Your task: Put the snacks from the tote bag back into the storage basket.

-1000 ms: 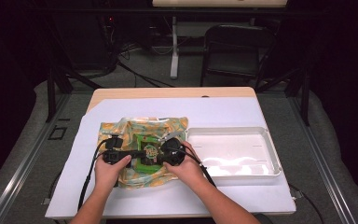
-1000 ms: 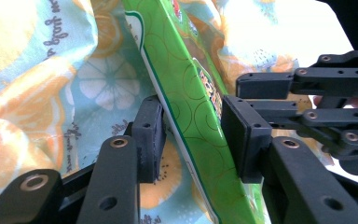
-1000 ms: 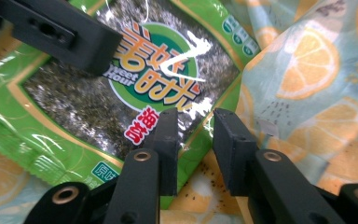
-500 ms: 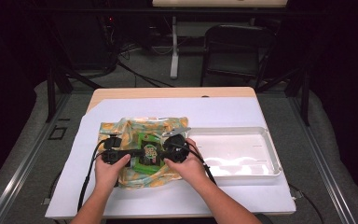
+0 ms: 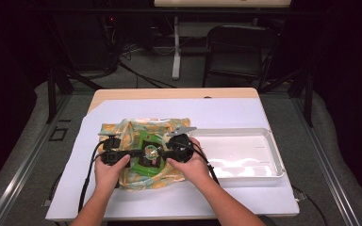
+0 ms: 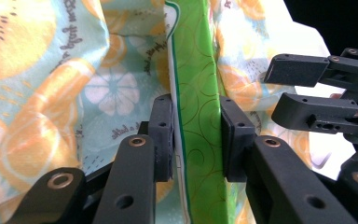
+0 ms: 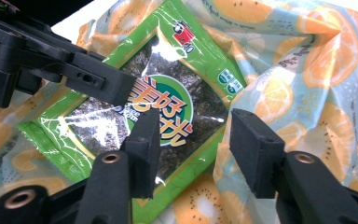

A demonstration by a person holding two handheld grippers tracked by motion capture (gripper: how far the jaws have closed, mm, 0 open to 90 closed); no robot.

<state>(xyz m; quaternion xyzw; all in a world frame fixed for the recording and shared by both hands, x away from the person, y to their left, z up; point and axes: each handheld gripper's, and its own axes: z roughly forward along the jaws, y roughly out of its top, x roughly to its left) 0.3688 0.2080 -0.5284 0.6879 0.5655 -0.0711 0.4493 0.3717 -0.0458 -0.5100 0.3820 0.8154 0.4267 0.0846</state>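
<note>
from the high view i have both forearms coming up from the bottom edge and angling inward, so my two hands meet over the fruit-print bag (image 5: 136, 136) lying on the white sheet (image 5: 226, 113) that covers the table. my left hand (image 5: 107, 170) wraps the handle of the left gripper (image 5: 131, 157), wrist fairly straight, the tool pointing toward the middle. my right hand (image 5: 192, 163) curls around the right gripper (image 5: 162, 154) from the other side, wrist bent slightly inward, its cable trailing back along the forearm. the two tools face each other with the green snack packet (image 5: 149, 157) between them.

in the left gripper view my jaws are pressed onto the edge of the green snack packet (image 6: 198, 126), one pad on each face, the packet standing edge-on between them; the fruit-print bag (image 6: 51, 79) spreads behind it, and the right gripper (image 6: 317, 88) sits just beside, at the right of that view.

in the right gripper view my jaws stand spread apart, hovering over the lower corner of the green snack packet (image 7: 168, 98), gripping nothing. the packet lies face up, partly inside the opening of the fruit-print bag (image 7: 303, 70), whose cloth folds over its right edge. the left gripper (image 7: 56, 65) reaches in from the upper left, touching the packet.

the white tray (image 5: 275, 155) sits just right of the bag.
</note>
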